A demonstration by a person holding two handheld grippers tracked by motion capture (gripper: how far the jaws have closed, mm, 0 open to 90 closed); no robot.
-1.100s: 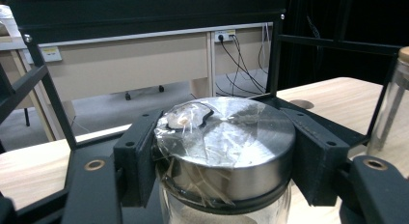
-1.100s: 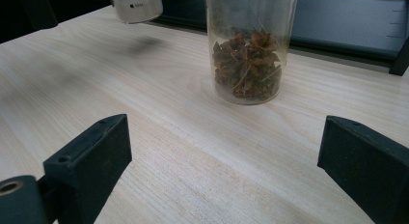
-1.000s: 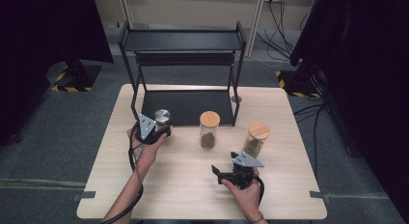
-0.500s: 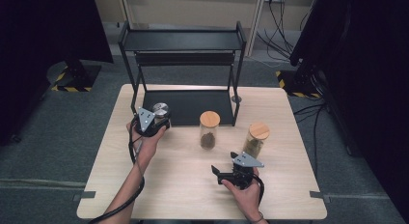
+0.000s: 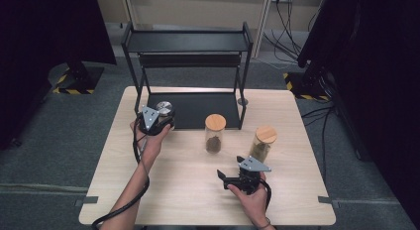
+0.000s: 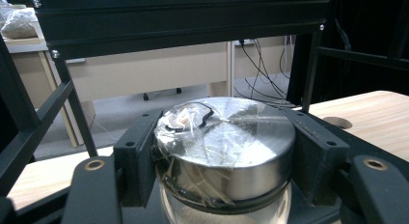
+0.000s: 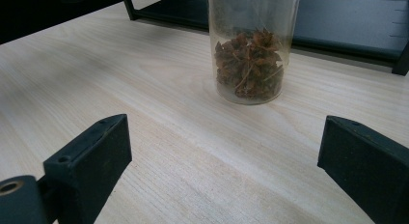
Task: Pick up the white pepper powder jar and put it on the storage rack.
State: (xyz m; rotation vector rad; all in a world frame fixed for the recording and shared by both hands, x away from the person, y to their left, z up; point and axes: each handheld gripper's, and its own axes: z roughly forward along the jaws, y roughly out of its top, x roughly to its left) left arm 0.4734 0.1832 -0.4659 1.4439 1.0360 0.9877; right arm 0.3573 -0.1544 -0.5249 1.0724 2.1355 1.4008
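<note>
My left gripper (image 5: pixel 159 120) is shut on a metal-lidded jar (image 5: pixel 164 109), held at the left front corner of the black shelf rack (image 5: pixel 185 41). In the left gripper view the jar's steel lid (image 6: pixel 226 137) sits clamped between both jaws, with crinkled clear tape across it. My right gripper (image 5: pixel 224 179) stands open above the table's front, empty. Its view looks between spread jaws at a glass jar of brown star anise (image 7: pixel 251 55). That jar, with a wooden lid (image 5: pixel 215 133), stands mid-table. A second wooden-lidded jar (image 5: pixel 262 142) stands to its right.
The rack has a black base mat (image 5: pixel 195 108) on the table and an upper shelf. The light wood table (image 5: pixel 188 190) has bare surface at the front left. Cables (image 5: pixel 292 22) run along the floor behind.
My left gripper has carried the metal-lidded jar away from me, toward the rack's left front corner. The right gripper has stayed in place.
</note>
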